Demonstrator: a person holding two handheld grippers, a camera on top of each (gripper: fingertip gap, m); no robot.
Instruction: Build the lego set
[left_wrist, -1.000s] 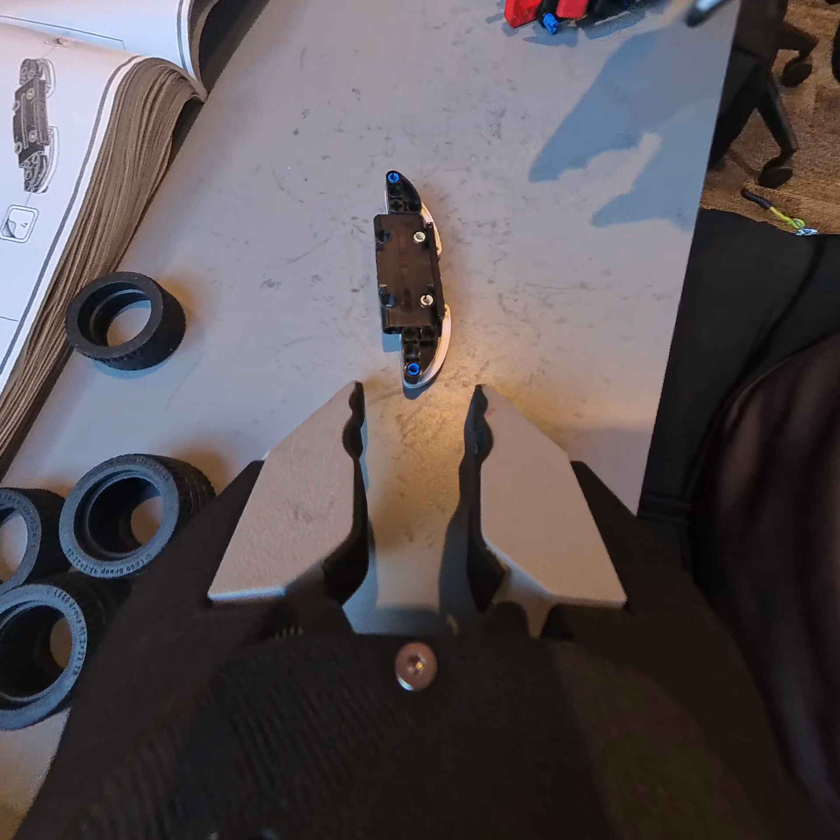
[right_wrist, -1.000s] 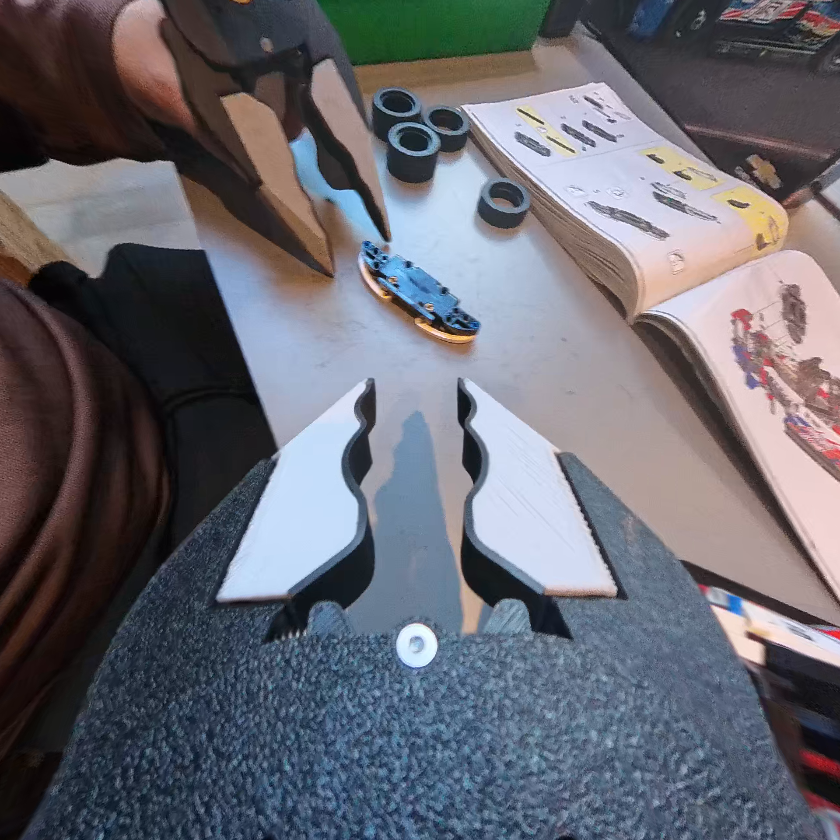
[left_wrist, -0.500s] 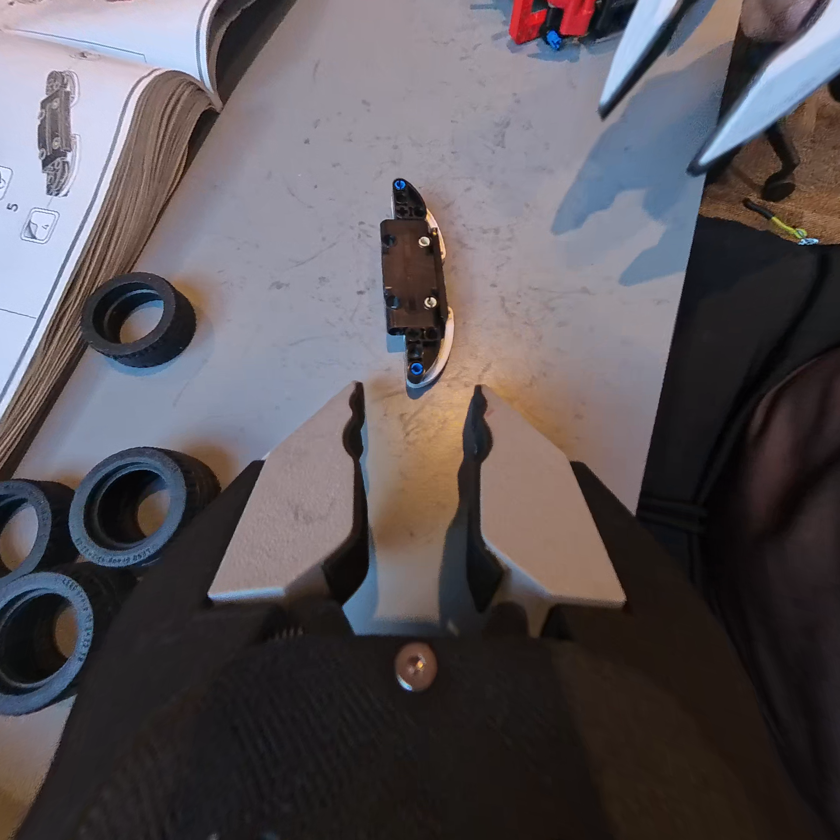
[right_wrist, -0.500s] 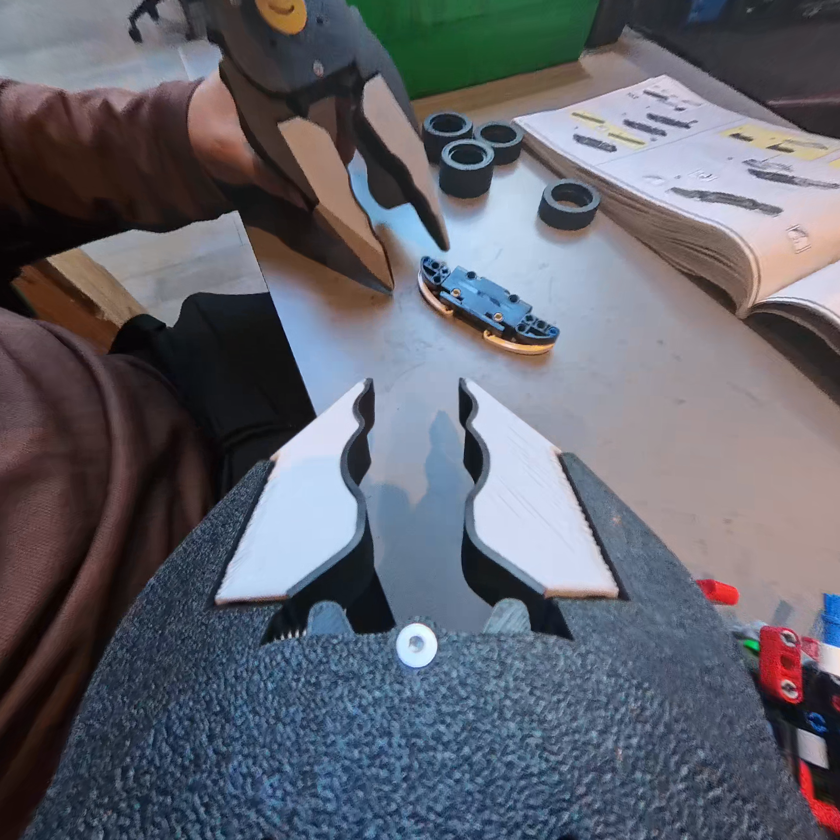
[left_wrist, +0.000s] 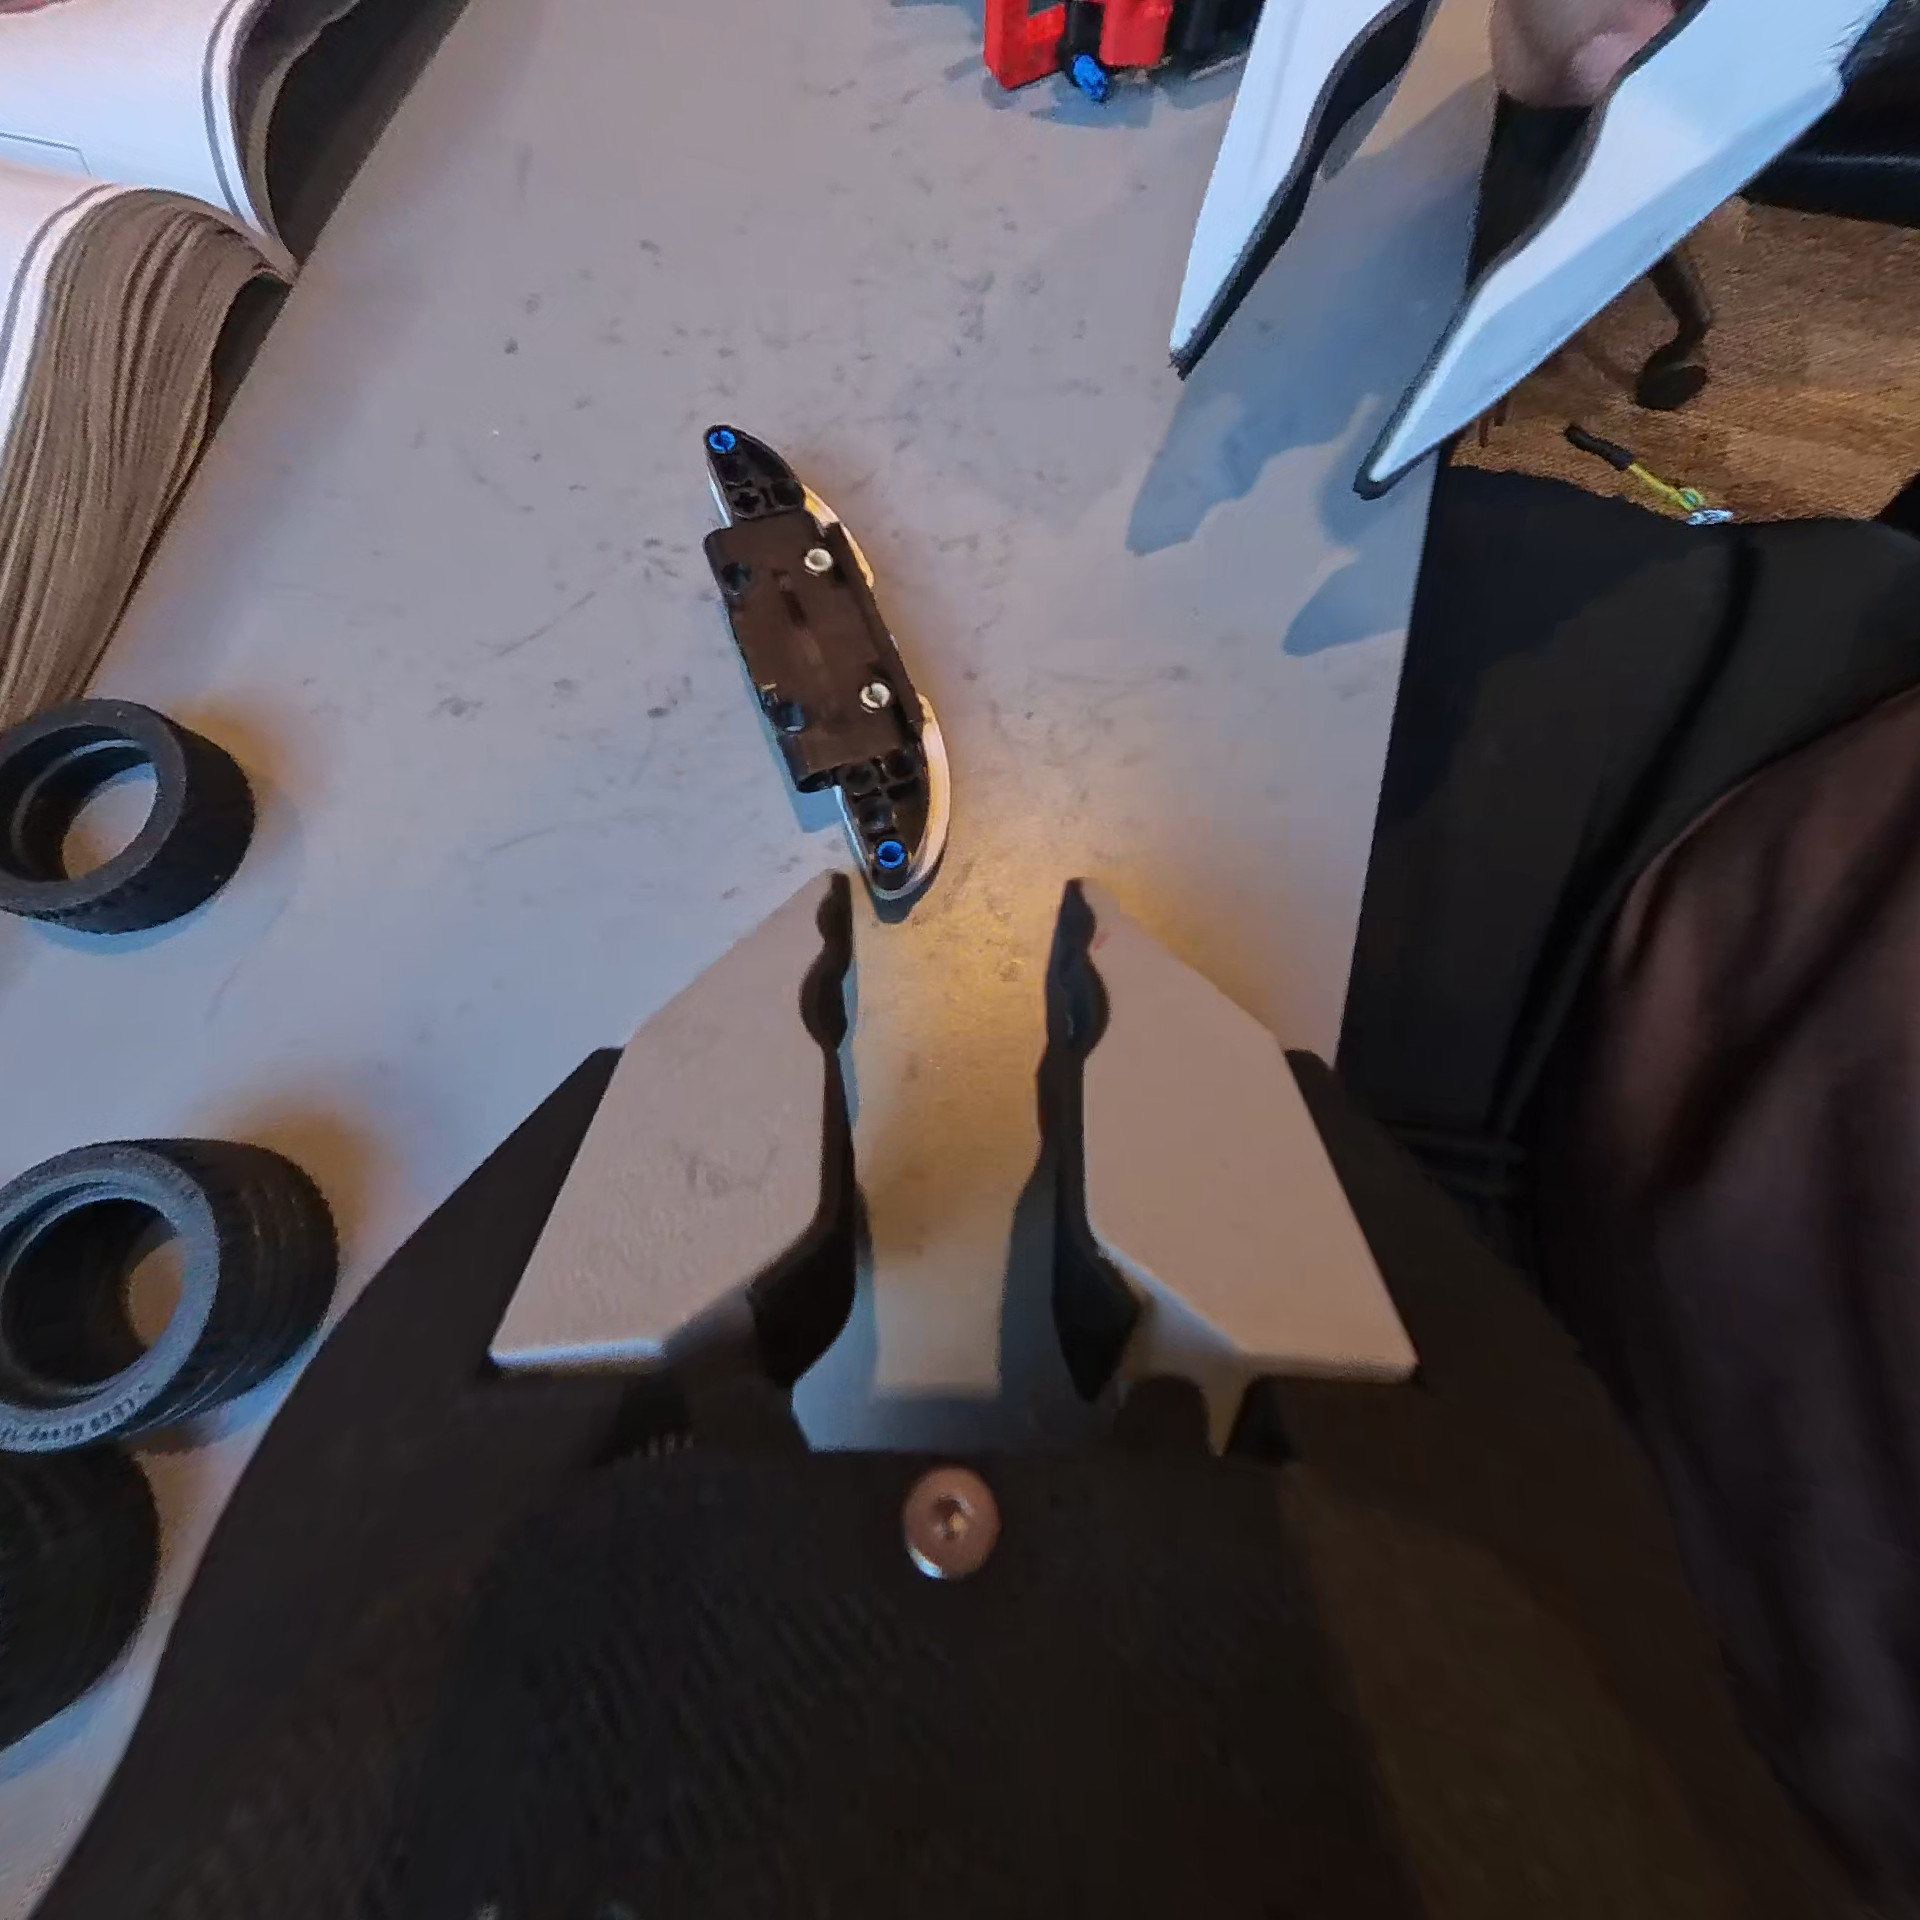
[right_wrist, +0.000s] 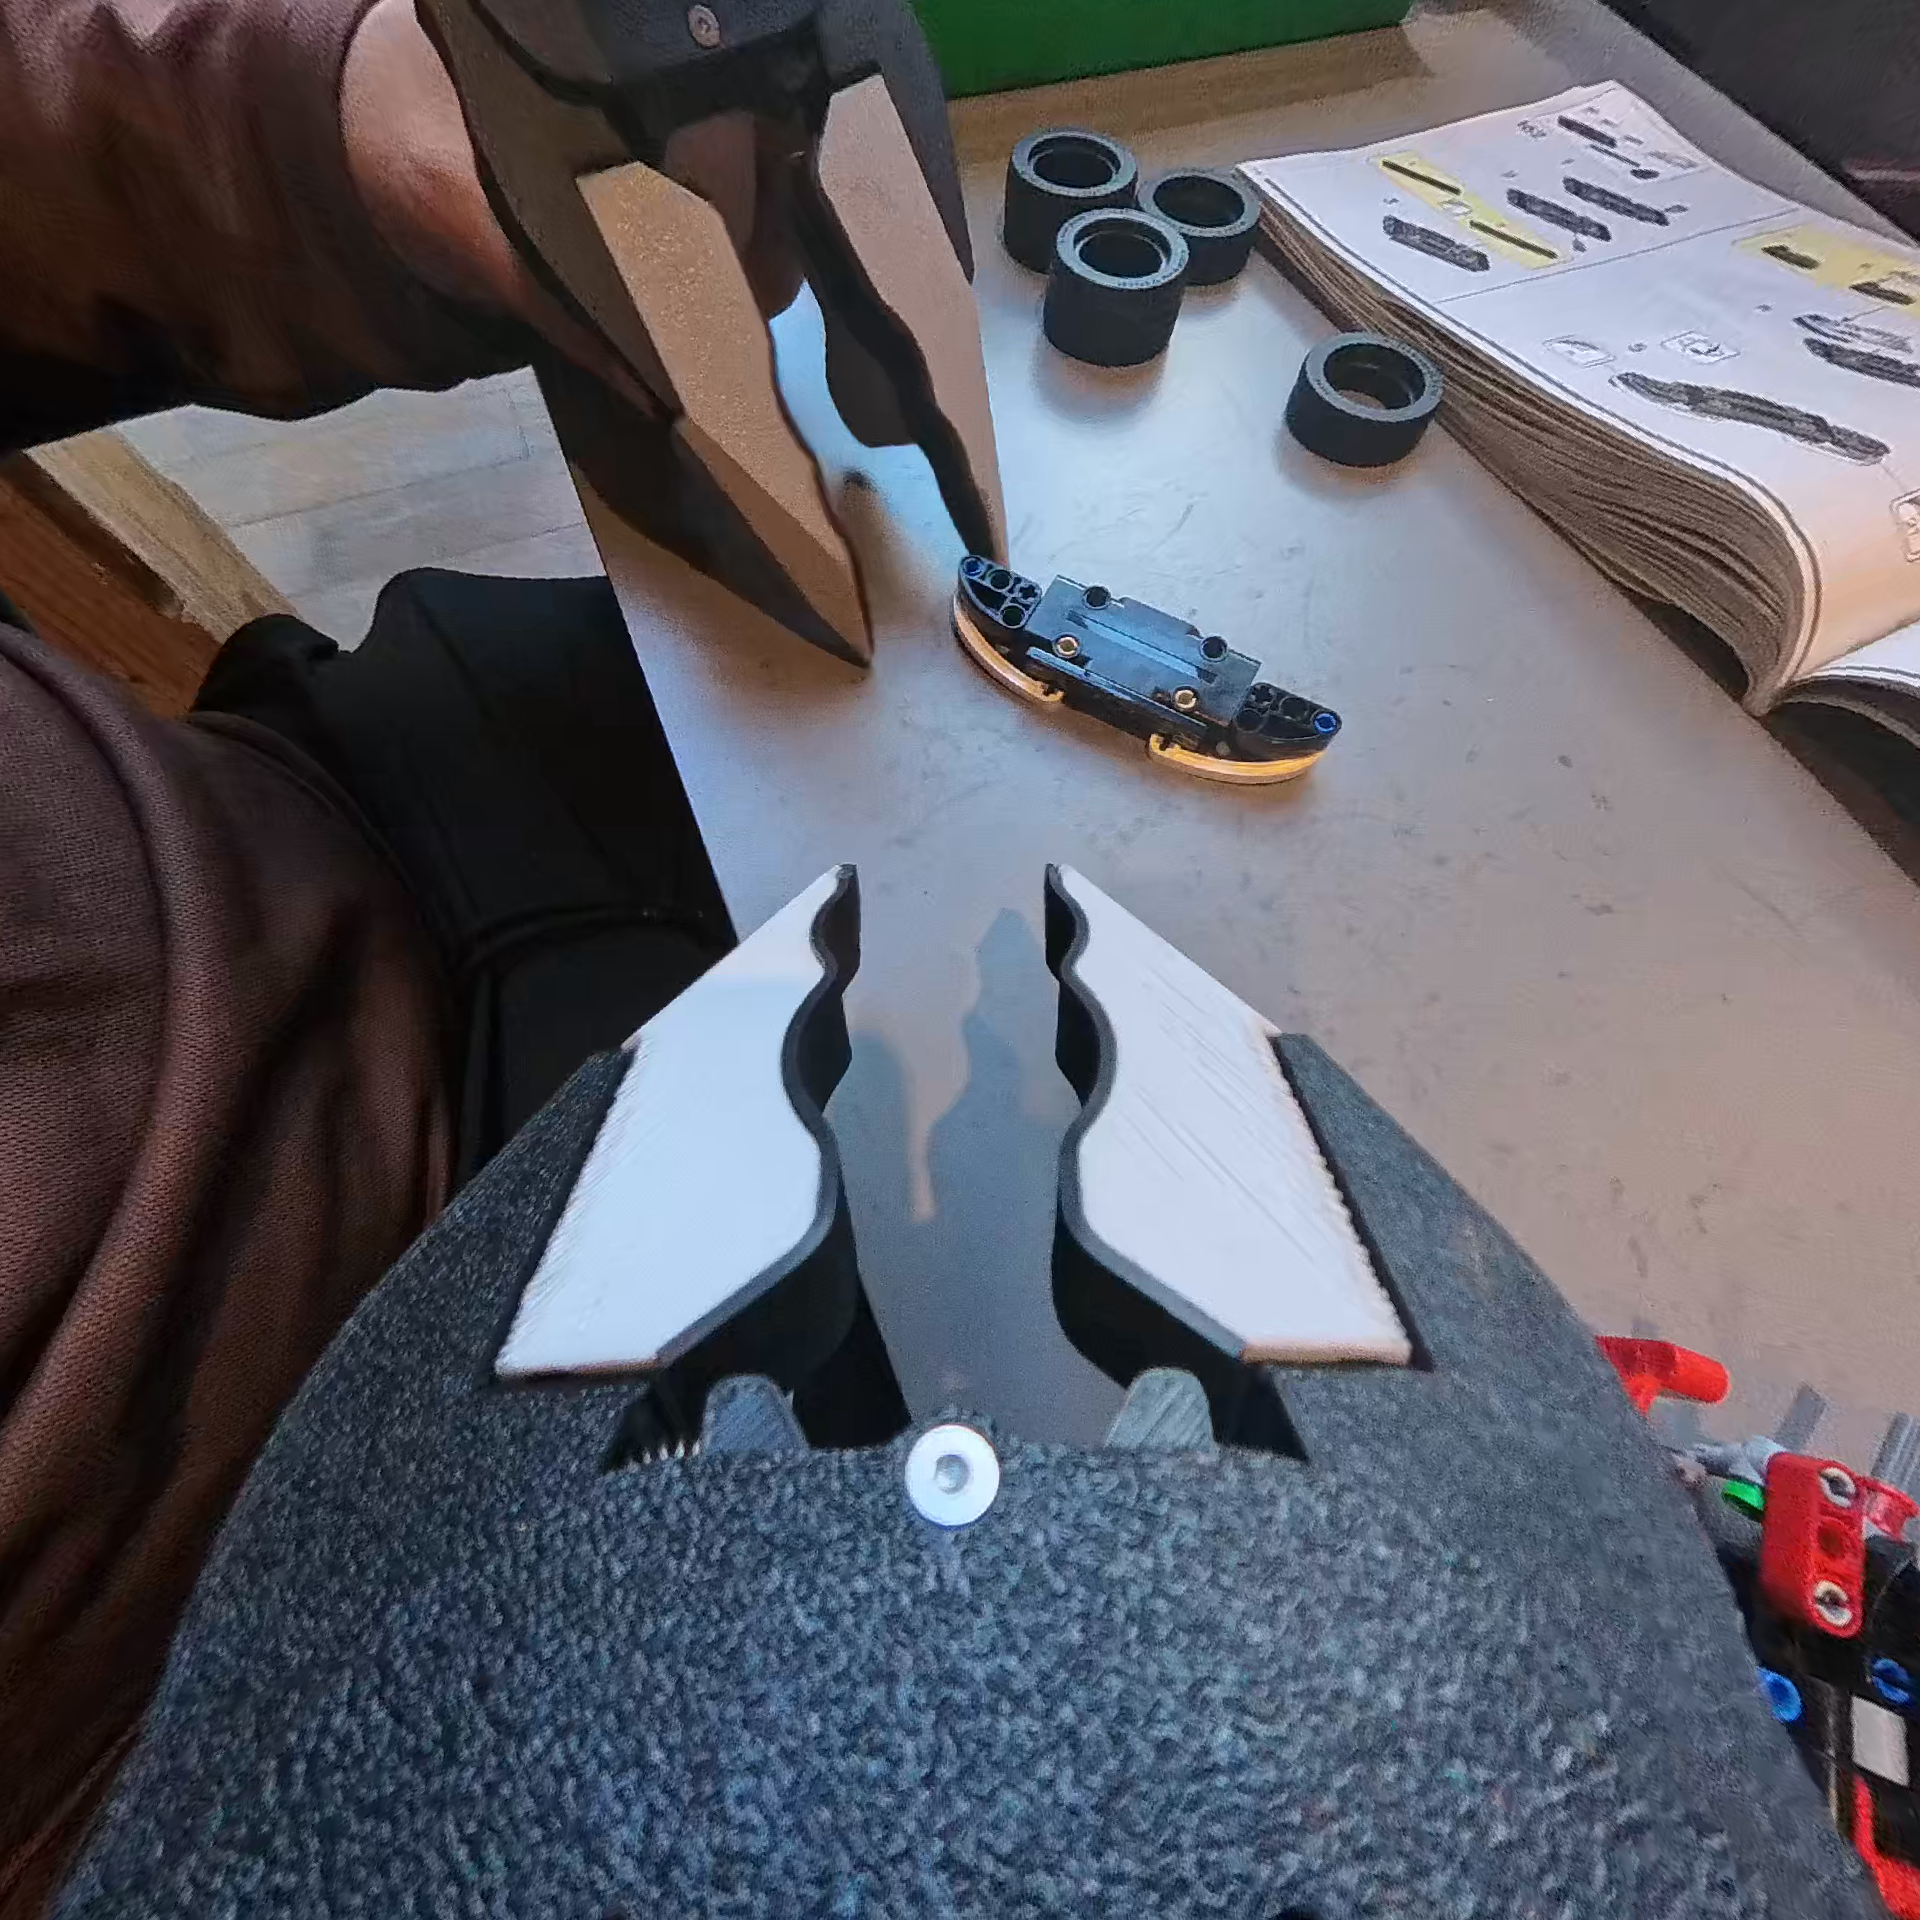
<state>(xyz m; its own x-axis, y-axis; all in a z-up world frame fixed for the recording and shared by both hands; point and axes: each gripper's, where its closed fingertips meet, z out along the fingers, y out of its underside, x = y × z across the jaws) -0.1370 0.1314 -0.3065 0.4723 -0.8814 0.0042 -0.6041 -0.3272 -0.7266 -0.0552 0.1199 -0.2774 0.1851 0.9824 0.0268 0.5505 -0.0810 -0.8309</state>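
My left gripper (left_wrist: 951, 899) hangs open and empty, tips near the black piece (left_wrist: 821, 665). My right gripper (right_wrist: 951, 894) gapes empty, farther off.

Right gripper (right_wrist: 951, 883), foreground: jaws parted, empty, above the grey table (right_wrist: 1558, 987). Beyond it, a black curved lego assembly (right_wrist: 1143, 670) with blue pins at both ends lies flat on pale curved panels. Left gripper (right_wrist: 925, 592), jaws parted, descends at the assembly's near-left end. Four black tyres (right_wrist: 1117, 286) stand behind; an open instruction book (right_wrist: 1662, 312) lies at right; red lego pieces (right_wrist: 1818, 1538) sit at lower right.
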